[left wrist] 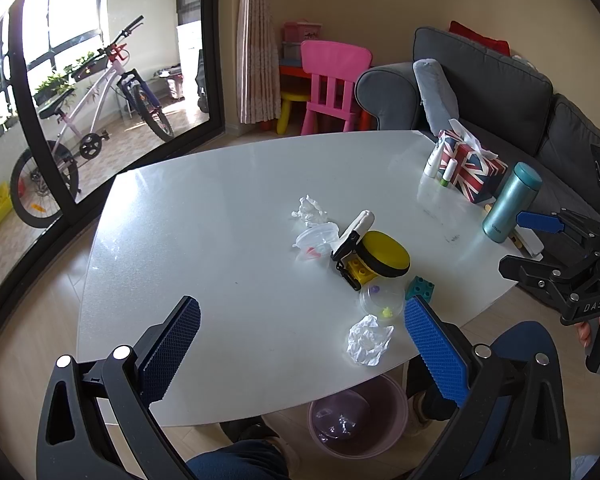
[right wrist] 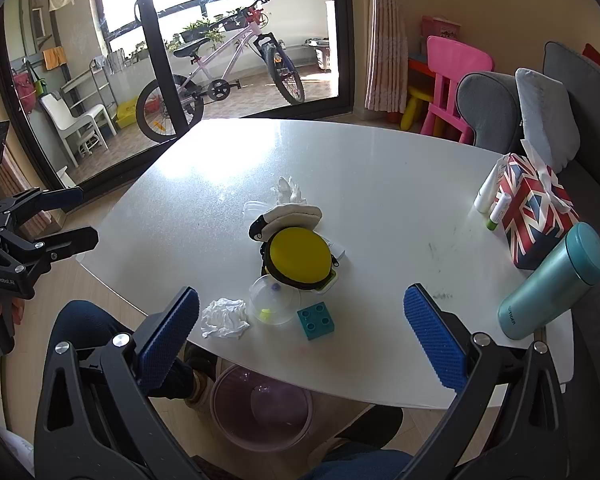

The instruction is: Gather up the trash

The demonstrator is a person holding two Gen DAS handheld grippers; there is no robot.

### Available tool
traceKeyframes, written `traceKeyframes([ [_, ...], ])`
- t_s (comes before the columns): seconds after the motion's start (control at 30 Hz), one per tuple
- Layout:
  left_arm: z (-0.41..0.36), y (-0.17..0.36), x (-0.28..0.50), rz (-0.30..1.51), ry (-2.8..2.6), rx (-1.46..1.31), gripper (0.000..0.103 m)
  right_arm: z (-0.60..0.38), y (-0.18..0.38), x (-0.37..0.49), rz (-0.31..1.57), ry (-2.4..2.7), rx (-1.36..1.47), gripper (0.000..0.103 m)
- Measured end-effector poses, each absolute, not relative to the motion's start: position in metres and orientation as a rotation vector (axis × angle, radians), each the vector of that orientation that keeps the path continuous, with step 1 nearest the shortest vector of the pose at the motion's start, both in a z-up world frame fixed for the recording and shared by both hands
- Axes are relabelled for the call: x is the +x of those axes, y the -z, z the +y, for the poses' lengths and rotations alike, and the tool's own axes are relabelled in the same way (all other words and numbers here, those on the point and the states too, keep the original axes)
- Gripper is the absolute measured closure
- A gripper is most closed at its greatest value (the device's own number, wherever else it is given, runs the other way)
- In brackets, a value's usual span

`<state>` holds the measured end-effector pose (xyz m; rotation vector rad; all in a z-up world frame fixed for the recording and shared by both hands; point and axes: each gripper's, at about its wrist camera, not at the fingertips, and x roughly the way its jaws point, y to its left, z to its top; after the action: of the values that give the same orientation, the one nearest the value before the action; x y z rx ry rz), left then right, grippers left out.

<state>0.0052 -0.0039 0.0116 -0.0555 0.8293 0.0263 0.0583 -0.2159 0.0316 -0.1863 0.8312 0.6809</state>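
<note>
A crumpled white paper ball (left wrist: pixel 369 340) (right wrist: pixel 225 317) lies near the table's front edge. A second crumpled tissue (left wrist: pixel 309 210) (right wrist: pixel 287 191) lies further back. Two clear plastic cups lie among the clutter, one near (left wrist: pixel 381 297) (right wrist: pixel 274 299) and one far (left wrist: pixel 316 237). A pink trash bin (left wrist: pixel 358 416) (right wrist: pixel 262 408) stands on the floor under the front edge. My left gripper (left wrist: pixel 302 338) is open and empty above the front edge, the paper ball just inside its right finger. My right gripper (right wrist: pixel 302 330) is open and empty, the paper ball by its left finger.
A yellow round case (left wrist: pixel 384 254) (right wrist: pixel 300 258), a teal toy brick (left wrist: pixel 420 288) (right wrist: pixel 316 321), a teal flask (left wrist: pixel 512 202) (right wrist: pixel 552 282), a Union Jack tissue box (left wrist: pixel 470 170) (right wrist: pixel 536 208) and small tubes (right wrist: pixel 486 192) sit on the white table (left wrist: pixel 220 240). A grey sofa (left wrist: pixel 500 92) stands behind.
</note>
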Motion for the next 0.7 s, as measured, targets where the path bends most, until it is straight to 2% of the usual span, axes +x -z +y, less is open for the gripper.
traceKeyframes([
  [0.37, -0.006, 0.002, 0.017, 0.856, -0.008, -0.042, 0.005, -0.215, -0.019, 0.061, 0.851, -0.669, -0.191, 0.003],
  [0.7, -0.022, 0.048, 0.043, 0.97, 0.04, -0.03, 0.005, -0.219, -0.008, 0.072, 0.896, -0.643, -0.193, 0.003],
])
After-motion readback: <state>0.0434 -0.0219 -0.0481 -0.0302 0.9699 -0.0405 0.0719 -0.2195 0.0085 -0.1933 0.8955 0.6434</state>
